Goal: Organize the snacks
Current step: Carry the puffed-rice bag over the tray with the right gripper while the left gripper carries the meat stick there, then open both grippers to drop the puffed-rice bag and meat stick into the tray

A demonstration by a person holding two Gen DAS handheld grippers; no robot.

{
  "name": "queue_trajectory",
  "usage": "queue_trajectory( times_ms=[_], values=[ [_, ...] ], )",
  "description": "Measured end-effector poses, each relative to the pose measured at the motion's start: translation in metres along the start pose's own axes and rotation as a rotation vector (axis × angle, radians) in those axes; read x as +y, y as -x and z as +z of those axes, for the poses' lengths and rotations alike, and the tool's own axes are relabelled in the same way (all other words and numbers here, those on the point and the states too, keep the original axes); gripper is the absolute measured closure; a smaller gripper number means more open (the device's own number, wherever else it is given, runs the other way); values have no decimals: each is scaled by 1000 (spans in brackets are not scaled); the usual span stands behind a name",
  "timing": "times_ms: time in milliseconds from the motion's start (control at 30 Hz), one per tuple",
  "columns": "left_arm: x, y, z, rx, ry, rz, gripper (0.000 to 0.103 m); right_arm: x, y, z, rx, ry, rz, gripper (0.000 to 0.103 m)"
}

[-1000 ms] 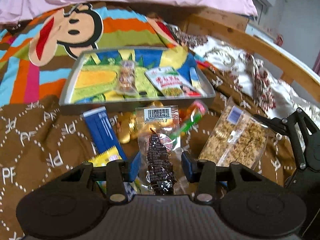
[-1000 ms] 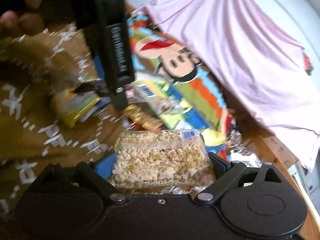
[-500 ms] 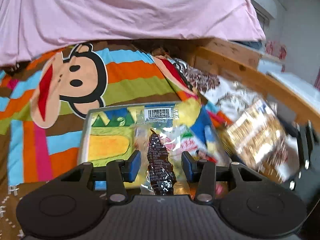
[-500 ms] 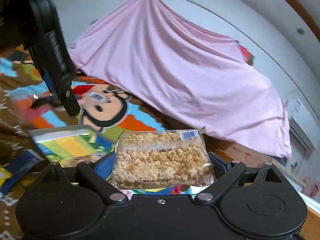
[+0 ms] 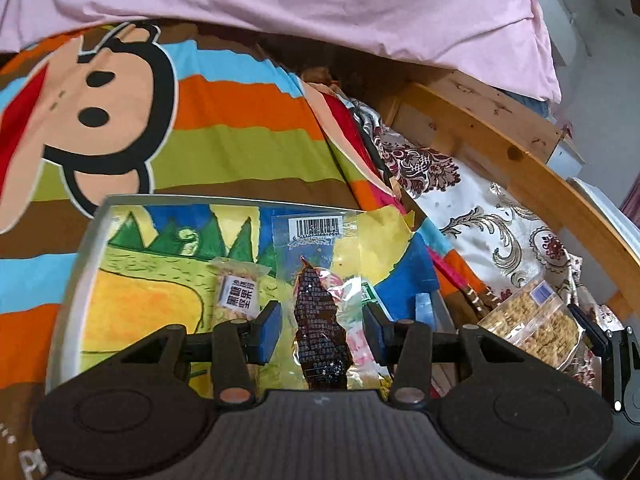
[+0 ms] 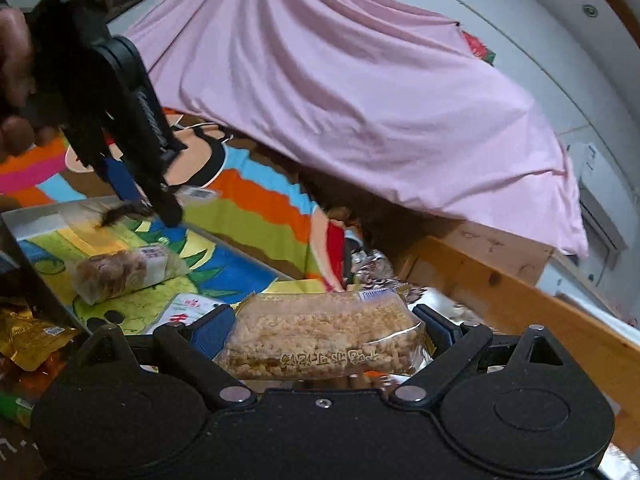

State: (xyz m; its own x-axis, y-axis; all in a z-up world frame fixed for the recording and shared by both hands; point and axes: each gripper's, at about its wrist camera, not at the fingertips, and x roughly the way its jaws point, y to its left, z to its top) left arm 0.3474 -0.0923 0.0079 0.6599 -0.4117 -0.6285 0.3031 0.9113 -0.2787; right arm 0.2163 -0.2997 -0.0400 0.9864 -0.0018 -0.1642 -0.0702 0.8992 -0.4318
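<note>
At the centre of the left wrist view, the left gripper pinches a clear packet holding a dark strip of snack; its blue pads press the wrapper's sides. A barcode label sits at the packet's top edge, digits too small to read. The packet hangs over a metal tray lined with a painted landscape. In the tray, left of the packet, lies a nut bar whose white label reads 黑糖坚果棒. The tray's left half is bare lining; its far rim lies against a striped monkey blanket.

At lower centre of the right wrist view, the right gripper clamps a rice-crisp pack across its width; the printing on its near edge is upside down and unclear. The same pack shows at the lower right of the left view, just outside the tray's right rim. A white sachet with red characters lies in the tray near that gripper. Gold packets lie at lower left, outside the tray. A wooden bed rail runs along the right, and a pink sheet hangs behind.
</note>
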Motion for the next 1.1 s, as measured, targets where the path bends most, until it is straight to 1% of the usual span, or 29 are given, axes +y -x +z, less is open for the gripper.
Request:
queue_trajectory(
  times_ms=[133,267,367,533,600,833,1033,1100],
  values=[
    [6,-12,-4,-33,-51,-11,55,13,-14,0,12,-16,24,8],
    [10,-22,-9,-53,-71,-31,55,25,-29,-1,43,-40,53,8],
    [11,-31,-14,-52,-83,-40,55,29,-35,-3,58,-51,72,8],
    [13,-42,-20,-41,-79,-35,55,33,-41,-6,80,-64,91,8],
    [12,-44,-23,-46,-94,-26,55,34,-43,-6,85,-67,96,8],
    [8,-50,-30,-30,-117,-28,54,40,-47,-9,100,-61,123,8],
    [8,-54,-34,-5,-111,-10,54,44,-49,-11,115,-48,146,7],
    [11,-57,-34,16,-82,-9,54,44,-48,-12,115,-44,146,6]
  ],
)
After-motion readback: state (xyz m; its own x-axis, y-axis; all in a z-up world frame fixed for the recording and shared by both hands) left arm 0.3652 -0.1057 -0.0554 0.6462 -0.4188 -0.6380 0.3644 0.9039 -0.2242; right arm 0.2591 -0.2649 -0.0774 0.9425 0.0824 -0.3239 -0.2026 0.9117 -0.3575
